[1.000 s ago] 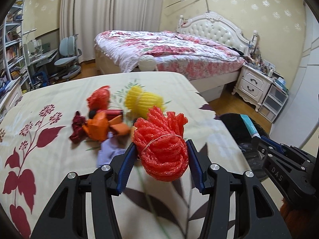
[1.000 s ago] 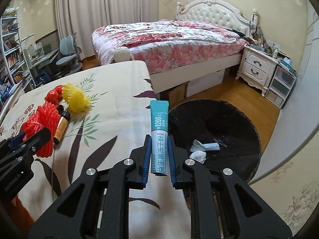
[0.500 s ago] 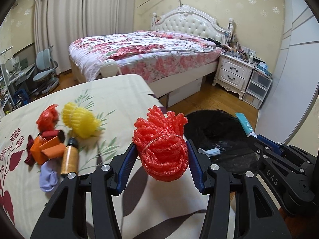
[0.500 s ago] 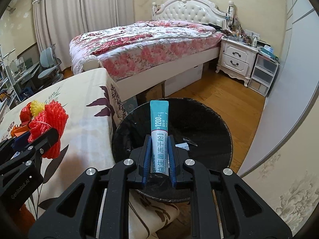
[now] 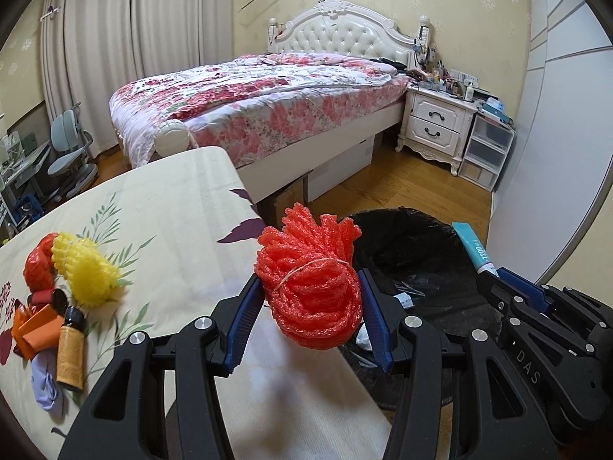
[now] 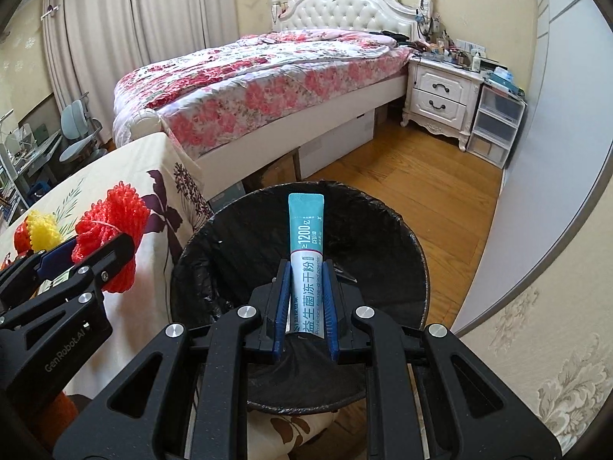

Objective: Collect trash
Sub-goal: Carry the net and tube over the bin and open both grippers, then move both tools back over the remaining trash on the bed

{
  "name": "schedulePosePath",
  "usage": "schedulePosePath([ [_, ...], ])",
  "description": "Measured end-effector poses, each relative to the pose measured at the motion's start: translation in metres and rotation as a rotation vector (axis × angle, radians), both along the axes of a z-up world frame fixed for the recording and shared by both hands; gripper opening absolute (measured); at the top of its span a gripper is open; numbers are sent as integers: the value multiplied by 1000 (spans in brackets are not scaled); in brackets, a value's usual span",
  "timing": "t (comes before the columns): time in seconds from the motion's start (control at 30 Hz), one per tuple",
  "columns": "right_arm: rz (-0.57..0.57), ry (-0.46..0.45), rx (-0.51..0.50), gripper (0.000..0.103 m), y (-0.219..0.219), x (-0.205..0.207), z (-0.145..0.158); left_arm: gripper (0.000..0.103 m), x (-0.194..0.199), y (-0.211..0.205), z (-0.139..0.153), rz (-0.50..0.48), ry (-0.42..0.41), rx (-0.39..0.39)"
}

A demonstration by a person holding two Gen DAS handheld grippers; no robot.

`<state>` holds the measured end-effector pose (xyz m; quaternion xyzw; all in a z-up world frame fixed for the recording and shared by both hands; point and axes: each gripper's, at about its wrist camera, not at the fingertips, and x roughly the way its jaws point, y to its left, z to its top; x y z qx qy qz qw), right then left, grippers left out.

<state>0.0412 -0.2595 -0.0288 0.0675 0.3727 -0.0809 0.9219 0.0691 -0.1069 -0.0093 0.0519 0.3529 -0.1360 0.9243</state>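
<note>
Clamping a teal sachet (image 6: 306, 257) upright over the black-lined bin (image 6: 383, 222), the right claw (image 6: 306, 306) sits beside the left claw (image 5: 310, 306) — itself closed on a red foam net (image 5: 312, 287) at the tabletop's (image 5: 172, 199) edge nearest the bin.

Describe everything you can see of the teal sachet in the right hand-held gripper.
The teal sachet is a slim, flat stick packet, teal at its upper end and white lower down, printed with "1200" and Chinese characters. It stands nearly upright, clamped at its lower part in the right hand-held gripper, its sealed end free above the black-lined bin.
</note>
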Motion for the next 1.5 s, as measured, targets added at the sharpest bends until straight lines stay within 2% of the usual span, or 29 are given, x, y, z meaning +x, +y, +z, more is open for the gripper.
schedulePosePath([
  [0.23, -18, 8, 9, 17, -11, 8, -7, 53, 12, -14, -11, -21, 26, 21],
  [0.33, -26, 12, 13, 17, -15, 11, -9, 57, 16, -16, -14, -28, 37, 25],
  [0.4, -31, 10, 15, 18, -16, 12, -10, 70, 17, -16, -13, -25, 39, 20],
  [0.43, -36, 8, 15, 19, -17, 12, -11, 73, 17, -15, -13, -22, 37, 15],
  [0.5, -41, 10, 17, 21, -19, 13, -12, 77, 16, -15, -11, -15, 35, 10],
  [0.57, -50, 7, 16, 32, -20, 12, -13, 79, 17, -13, -11, -7, 39, 6],
  [0.7, -64, 2, 11, 38, -22, 10, -11, 83, 15, -10, -9, 10, 37, -4],
  [0.73, -67, -1, 9, 42, -23, 9, -11, 83, 15, -8, -8, 13, 37, -7],
  [1.13, -65, -25, -18, 59, -12, 1, -1, 85, 5, 12, 3, 64, 11, -14],
  [1.5, -1, -30, -17, 60, 22, -6, 8, 85, -18, 54, 11, 141, 2, -13],
])
